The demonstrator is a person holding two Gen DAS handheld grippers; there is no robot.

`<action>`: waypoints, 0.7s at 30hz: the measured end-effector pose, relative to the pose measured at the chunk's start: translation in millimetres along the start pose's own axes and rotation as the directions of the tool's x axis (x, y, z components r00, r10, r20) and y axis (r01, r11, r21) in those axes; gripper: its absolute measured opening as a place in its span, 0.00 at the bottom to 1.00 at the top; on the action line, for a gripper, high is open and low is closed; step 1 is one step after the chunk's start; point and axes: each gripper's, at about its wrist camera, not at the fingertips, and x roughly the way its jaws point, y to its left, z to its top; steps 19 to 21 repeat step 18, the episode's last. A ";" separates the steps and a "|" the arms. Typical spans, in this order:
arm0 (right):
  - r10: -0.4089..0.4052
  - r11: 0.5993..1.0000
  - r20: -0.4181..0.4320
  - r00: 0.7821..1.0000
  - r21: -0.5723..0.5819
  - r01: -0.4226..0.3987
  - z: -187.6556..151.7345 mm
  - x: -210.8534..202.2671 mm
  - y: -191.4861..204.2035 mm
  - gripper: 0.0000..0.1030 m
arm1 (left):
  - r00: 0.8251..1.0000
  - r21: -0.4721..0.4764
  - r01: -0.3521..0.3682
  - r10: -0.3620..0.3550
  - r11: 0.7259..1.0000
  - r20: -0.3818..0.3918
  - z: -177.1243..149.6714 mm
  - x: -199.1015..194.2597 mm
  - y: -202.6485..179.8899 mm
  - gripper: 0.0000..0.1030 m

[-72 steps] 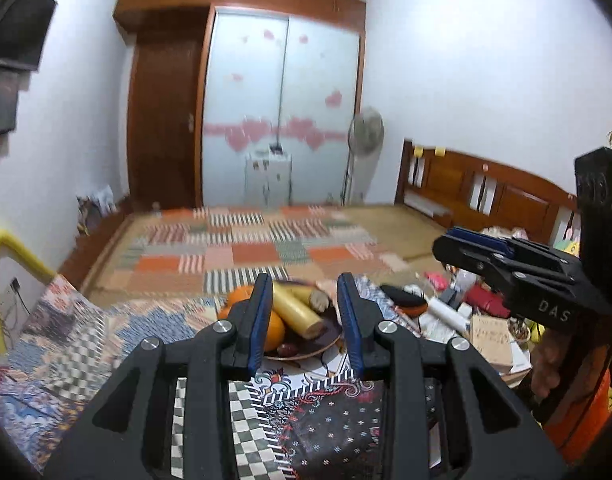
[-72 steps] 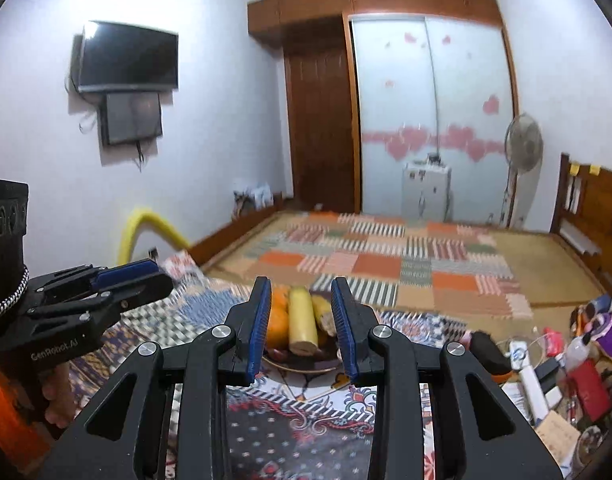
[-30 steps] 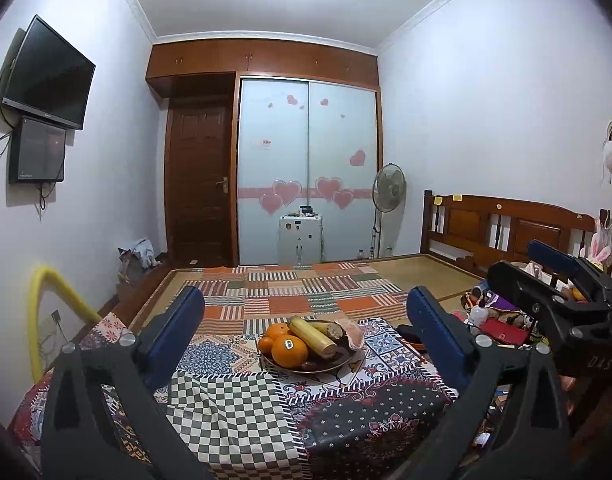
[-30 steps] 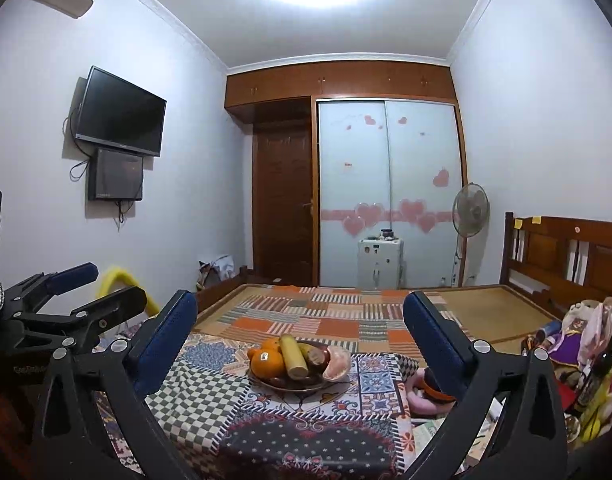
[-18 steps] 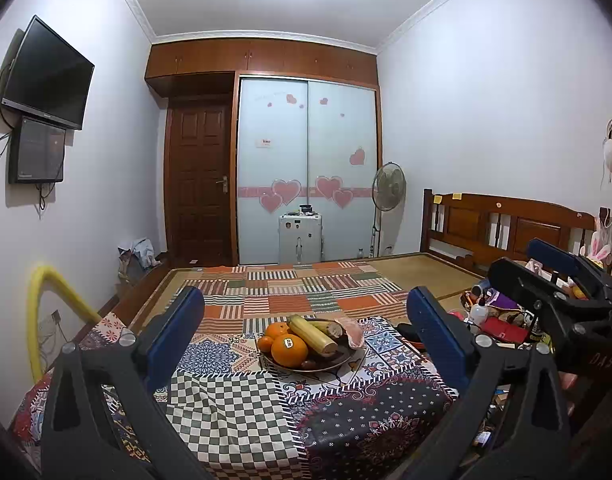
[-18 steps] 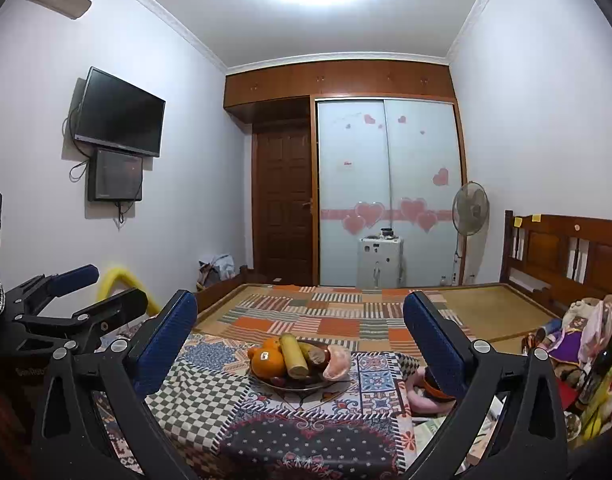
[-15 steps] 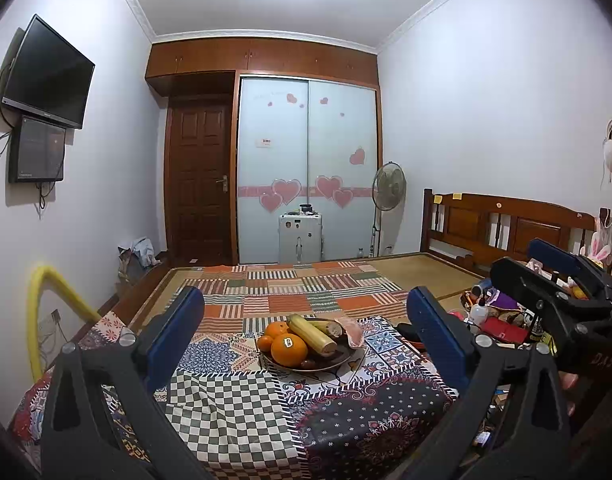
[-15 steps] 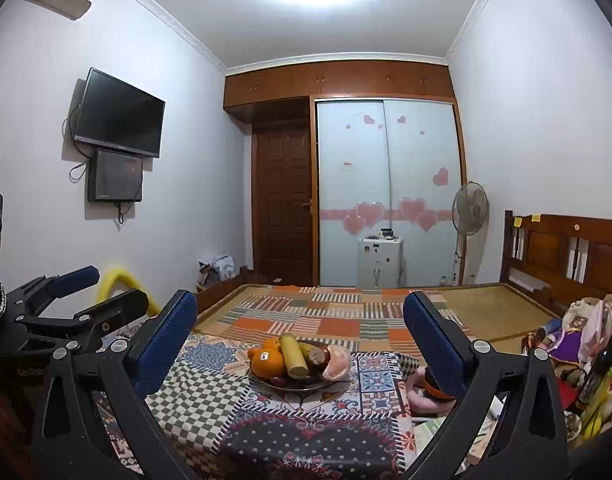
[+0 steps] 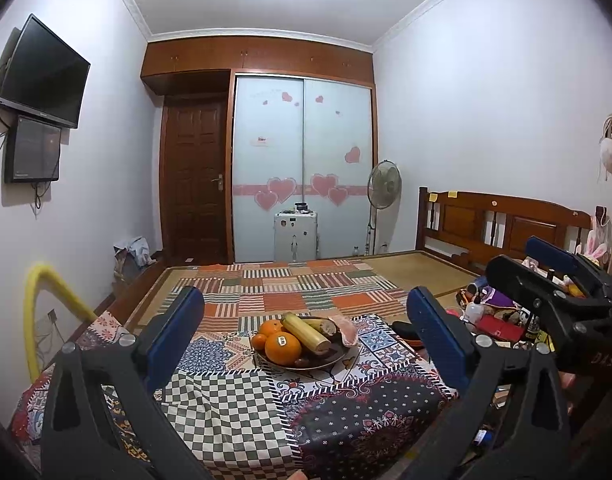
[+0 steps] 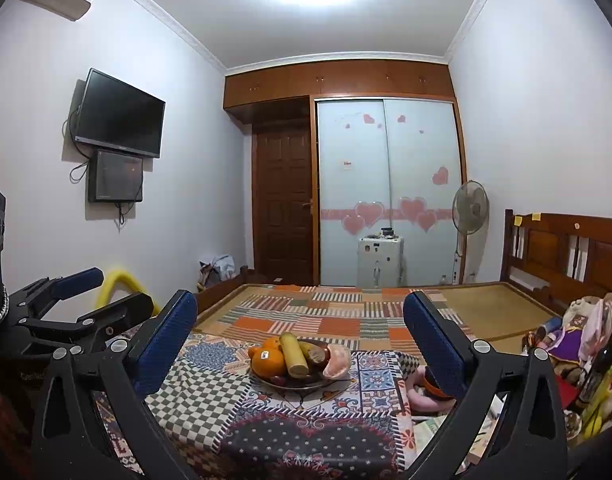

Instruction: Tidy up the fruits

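1. A bed with a patchwork quilt fills the room in front of a wardrobe whose sliding doors carry pink heart stickers.
2. A table covered by a patterned cloth stands in the foreground, between the two grippers and the bed.
3. The left gripper hangs above the near edge of the table, its jaws spread wide and holding nothing. The fruit plate shows in the gap between its blue pads.
4. The right gripper is likewise wide open and empty. From the left camera its black body shows at the right with the letters "DAS" on it.
5. A plate sits on the cloth near the middle of the table, well apart from both grippers.
6. On the plate lie oranges, a banana and a pale pink piece.
7. The front orange bears a small sticker; its writing is too small to read.
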 end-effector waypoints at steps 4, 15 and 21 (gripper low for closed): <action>0.000 1.000 0.001 1.000 0.003 0.000 0.3 0.7 0.2 1.00 | 1.000 0.000 0.012 -0.012 1.000 -0.006 0.2 -0.1 -0.5 1.00; 0.000 1.000 -0.001 1.000 0.006 0.000 1.1 1.2 -0.7 1.00 | 1.000 0.003 0.022 -0.022 1.000 -0.011 0.2 -1.8 -1.6 1.00; -0.002 1.000 -0.001 1.000 0.007 0.002 1.6 1.1 -0.8 1.00 | 1.000 -0.001 0.024 -0.024 1.000 -0.012 0.1 -2.0 -0.8 1.00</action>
